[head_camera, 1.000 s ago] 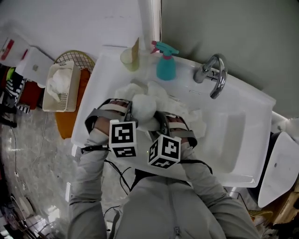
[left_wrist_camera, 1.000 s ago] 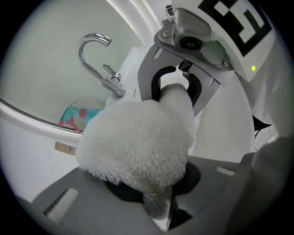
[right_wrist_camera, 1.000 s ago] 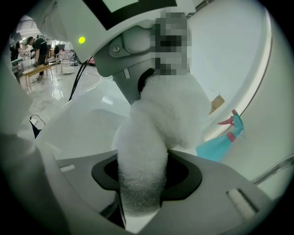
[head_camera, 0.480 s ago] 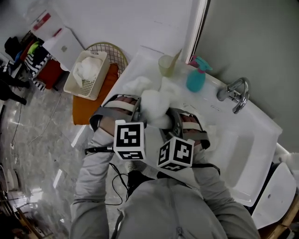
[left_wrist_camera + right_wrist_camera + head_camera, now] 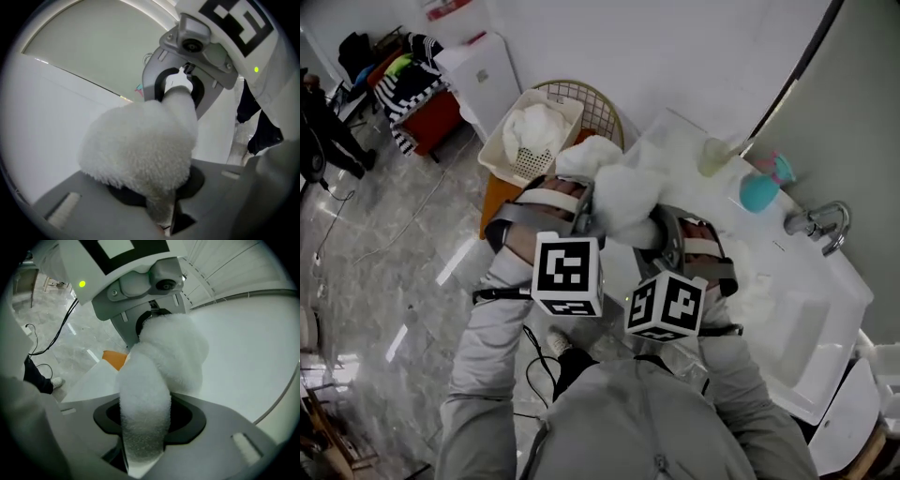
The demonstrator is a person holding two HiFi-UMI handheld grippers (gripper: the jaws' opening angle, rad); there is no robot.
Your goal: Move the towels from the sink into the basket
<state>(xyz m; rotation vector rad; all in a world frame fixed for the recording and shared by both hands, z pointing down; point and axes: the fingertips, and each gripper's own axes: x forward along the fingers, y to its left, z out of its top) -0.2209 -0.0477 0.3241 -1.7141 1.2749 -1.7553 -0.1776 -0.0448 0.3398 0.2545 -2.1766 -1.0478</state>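
1. The left gripper (image 5: pixel 165 220) has its jaws pressed together on a thin fold of a white fluffy towel (image 5: pixel 140 150). The fold comes up out of the pinch, and the bulk of the towel bulges just above the jaws.
2. The right gripper (image 5: pixel 140 458) is clamped on the other end of the same towel. A thick rolled strip of it runs down into the narrow gap between the jaws.
3. In each gripper view the opposite gripper sits at the far side of the towel, so the cloth spans the two tools.
4. In the head view the towel hangs in the air between the grippers. It is off the sink (image 5: pixel 811 323) and not yet over the basket (image 5: pixel 502 161).
5. The basket is white, slotted plastic and stands on an orange surface (image 5: pixel 495 204) to the left of the sink. A second towel (image 5: pixel 534 127) lies bunched inside it.
6. A round wire basket (image 5: pixel 602 108) stands just behind the plastic one.
7. On the sink's back edge are a pale cup (image 5: pixel 715 156), a teal spray bottle (image 5: pixel 759 190) and a chrome faucet (image 5: pixel 822 225).
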